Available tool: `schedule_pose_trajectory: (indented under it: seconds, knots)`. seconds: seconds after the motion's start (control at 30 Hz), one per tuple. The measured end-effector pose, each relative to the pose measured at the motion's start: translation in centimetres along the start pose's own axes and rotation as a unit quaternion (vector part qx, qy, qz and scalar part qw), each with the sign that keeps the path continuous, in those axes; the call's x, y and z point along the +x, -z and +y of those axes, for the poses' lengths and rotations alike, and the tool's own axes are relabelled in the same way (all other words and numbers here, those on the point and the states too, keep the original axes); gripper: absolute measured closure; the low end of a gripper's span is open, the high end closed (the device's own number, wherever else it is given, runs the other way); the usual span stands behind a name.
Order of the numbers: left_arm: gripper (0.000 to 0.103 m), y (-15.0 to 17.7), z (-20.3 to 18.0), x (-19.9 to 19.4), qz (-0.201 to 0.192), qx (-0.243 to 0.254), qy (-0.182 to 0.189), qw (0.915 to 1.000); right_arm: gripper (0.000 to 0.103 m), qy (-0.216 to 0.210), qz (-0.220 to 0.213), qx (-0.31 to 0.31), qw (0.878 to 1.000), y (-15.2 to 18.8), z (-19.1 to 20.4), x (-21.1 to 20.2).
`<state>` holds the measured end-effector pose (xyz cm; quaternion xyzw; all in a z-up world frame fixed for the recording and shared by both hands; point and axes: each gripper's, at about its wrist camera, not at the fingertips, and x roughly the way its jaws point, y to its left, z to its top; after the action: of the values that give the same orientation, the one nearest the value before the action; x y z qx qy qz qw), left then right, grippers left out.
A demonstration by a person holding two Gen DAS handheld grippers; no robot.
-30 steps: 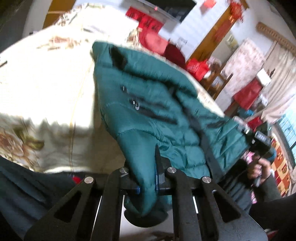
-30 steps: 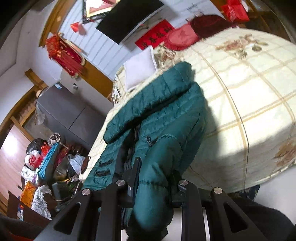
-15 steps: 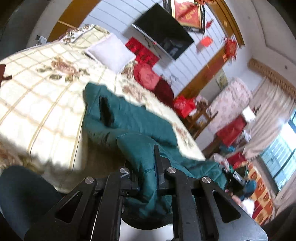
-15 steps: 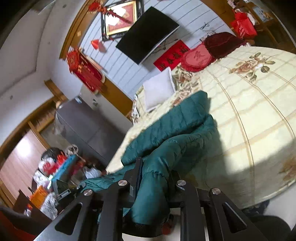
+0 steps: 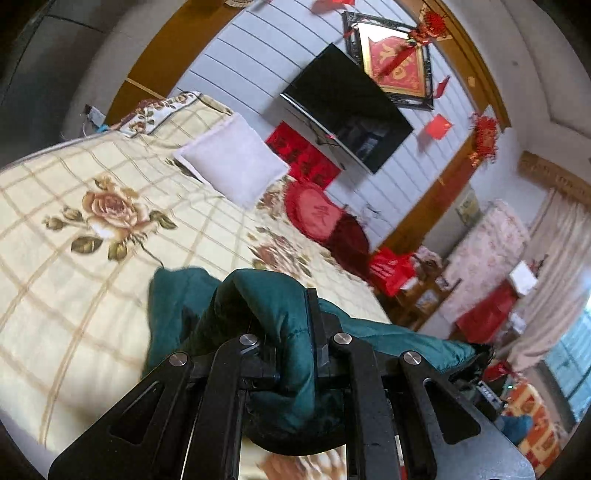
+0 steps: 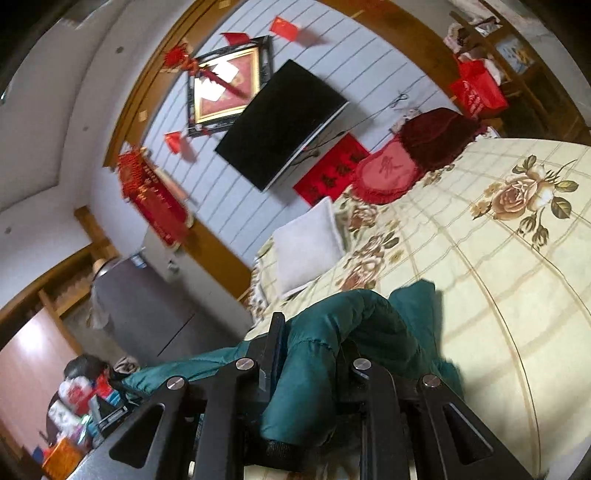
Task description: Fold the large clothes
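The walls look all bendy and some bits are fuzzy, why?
Left wrist view: the fisheye lens curves the wall planks, and the coat's far edge is smeared. Right wrist view: same bending; the red flags look blurred, and the coat throws a dark shadow on the bed.

Dark teal quilted jacket (image 5: pixel 291 325) with black cuff trim; black gripper fingers (image 5: pixel 312 314). Bed (image 5: pixel 74 258) cover cream with a tan grid and brown-pink roses, green leaves. White pillow (image 5: pixel 232 162); red heart cushion (image 6: pixel 388 170); maroon cushion (image 6: pixel 436 136); black television (image 6: pixel 280 122); red wall banner (image 6: pixel 332 173).
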<state>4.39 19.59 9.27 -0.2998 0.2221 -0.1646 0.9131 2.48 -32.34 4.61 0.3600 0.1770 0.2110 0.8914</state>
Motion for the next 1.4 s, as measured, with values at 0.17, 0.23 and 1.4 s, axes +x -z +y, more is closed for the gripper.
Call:
schedule_pose_trajectory:
  seconds: [0.17, 0.23, 1.4]
  knots:
    - [0.094, -0.2, 3.8, 6.8, 0.024, -0.036, -0.060, 0.9973, 0.085, 0.044, 0.011, 0.015, 0.999, -1.2, -2.1, 6.9]
    - [0.094, 0.1, 5.8, 9.6, 0.041, -0.056, -0.089, 0.9936, 0.085, 0.074, 0.026, 0.019, 0.997, -1.1, -3.4, 10.2]
    - [0.078, -0.6, 9.5, 21.5, 0.143, -0.068, -0.126, 0.9794, 0.019, 0.153, 0.040, -0.094, 0.983, -0.9, -2.3, 19.4]
